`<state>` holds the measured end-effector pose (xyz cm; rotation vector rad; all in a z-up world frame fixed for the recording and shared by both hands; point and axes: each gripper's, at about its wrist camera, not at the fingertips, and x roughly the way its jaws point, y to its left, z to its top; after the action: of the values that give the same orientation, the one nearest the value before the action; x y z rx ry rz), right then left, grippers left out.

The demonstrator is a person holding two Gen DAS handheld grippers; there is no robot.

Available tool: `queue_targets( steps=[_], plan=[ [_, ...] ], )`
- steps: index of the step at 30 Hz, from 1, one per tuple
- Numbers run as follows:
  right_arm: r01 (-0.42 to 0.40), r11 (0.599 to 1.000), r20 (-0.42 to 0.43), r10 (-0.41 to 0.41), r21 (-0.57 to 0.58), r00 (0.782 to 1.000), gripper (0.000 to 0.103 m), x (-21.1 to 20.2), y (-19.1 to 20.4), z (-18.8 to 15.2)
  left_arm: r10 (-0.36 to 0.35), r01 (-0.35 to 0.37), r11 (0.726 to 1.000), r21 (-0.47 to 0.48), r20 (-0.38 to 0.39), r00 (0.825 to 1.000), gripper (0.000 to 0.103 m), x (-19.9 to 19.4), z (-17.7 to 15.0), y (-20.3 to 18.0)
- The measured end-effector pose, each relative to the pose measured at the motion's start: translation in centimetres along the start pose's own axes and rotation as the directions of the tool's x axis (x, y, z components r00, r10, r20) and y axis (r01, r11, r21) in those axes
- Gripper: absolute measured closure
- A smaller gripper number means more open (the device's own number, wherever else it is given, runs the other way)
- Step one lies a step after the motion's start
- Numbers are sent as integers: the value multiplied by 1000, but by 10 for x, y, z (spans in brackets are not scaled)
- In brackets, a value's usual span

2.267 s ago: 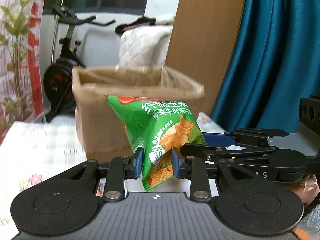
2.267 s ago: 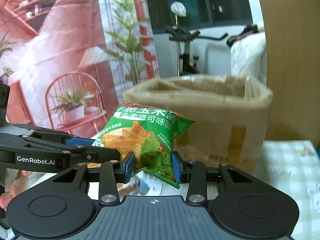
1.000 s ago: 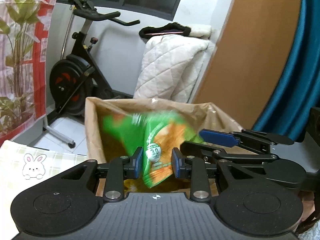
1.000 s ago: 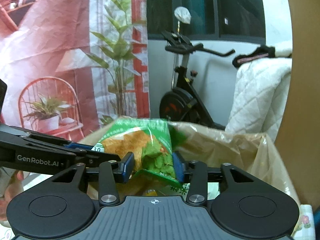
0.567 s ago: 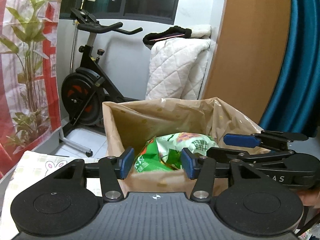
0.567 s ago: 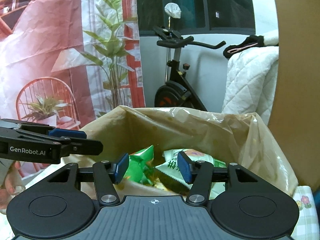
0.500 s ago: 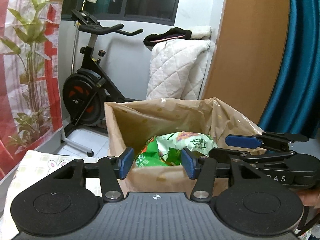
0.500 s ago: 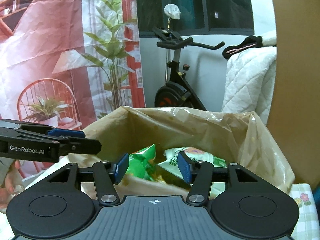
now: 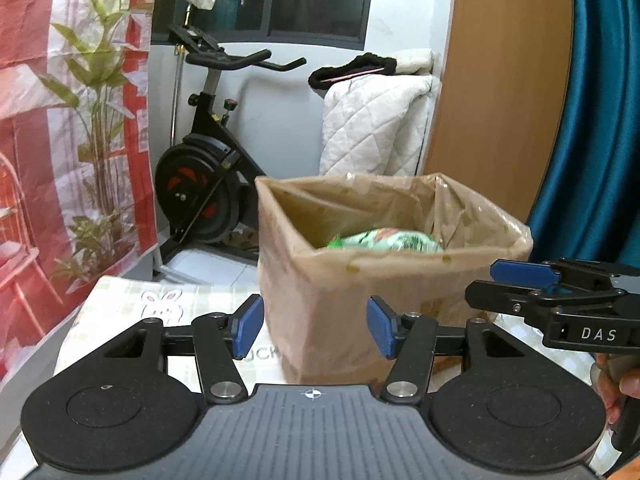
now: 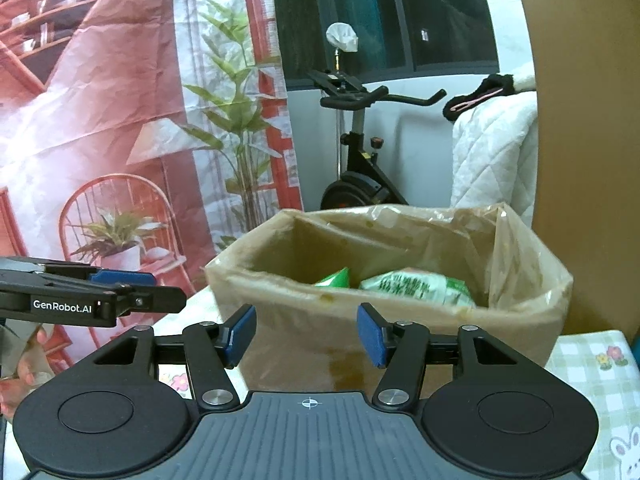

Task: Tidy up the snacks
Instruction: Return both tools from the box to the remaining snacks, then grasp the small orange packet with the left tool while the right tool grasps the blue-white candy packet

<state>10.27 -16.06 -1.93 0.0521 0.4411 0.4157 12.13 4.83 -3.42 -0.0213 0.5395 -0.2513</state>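
Right gripper (image 10: 307,332), empty, faces left gripper (image 10: 120,290) marked "GenRobot.AI"

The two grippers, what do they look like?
Both are matte black with round side discs and a ribbed centre plate. The left gripper and right gripper have blue finger pads. White lettering reads GenRobot.AI on the left, DAS on the right.

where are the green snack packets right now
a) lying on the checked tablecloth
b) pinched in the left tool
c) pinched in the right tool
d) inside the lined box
d) The green snack packets lie inside the lined box; the left tool and the right tool both stand open with nothing between their pads.
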Motion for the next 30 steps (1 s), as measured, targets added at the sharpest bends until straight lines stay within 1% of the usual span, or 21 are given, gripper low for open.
queue_targets(
  steps=[5,13,18,24,27,29,30],
  plan=[
    [-5,1000,-27,6,31,1000,50,-1,6,-20,4,-5,1000,-25,-32,999,44,-8,-23,12],
    [13,995,-107,-2,96,994,50,5,9,-70,45,-50,997,-65,-76,996,44,-22,-49,42],
    [27,994,-170,-8,109,985,50,15,10,-100,59,-70,993,-91,-115,992,44,-20,-66,58],
    [19,995,-251,7,100,968,50,28,19,-126,51,-71,989,-128,-153,987,44,-9,-80,70],
    [10,996,-296,17,92,955,42,38,29,-138,43,-66,989,-135,-164,985,44,-4,-87,73],
    [12,996,-321,17,88,947,33,46,37,-144,40,-65,988,-141,-173,984,44,0,-91,75],
    [12,997,-332,16,83,943,32,52,42,-148,38,-64,987,-144,-176,984,44,2,-92,76]
  ],
)
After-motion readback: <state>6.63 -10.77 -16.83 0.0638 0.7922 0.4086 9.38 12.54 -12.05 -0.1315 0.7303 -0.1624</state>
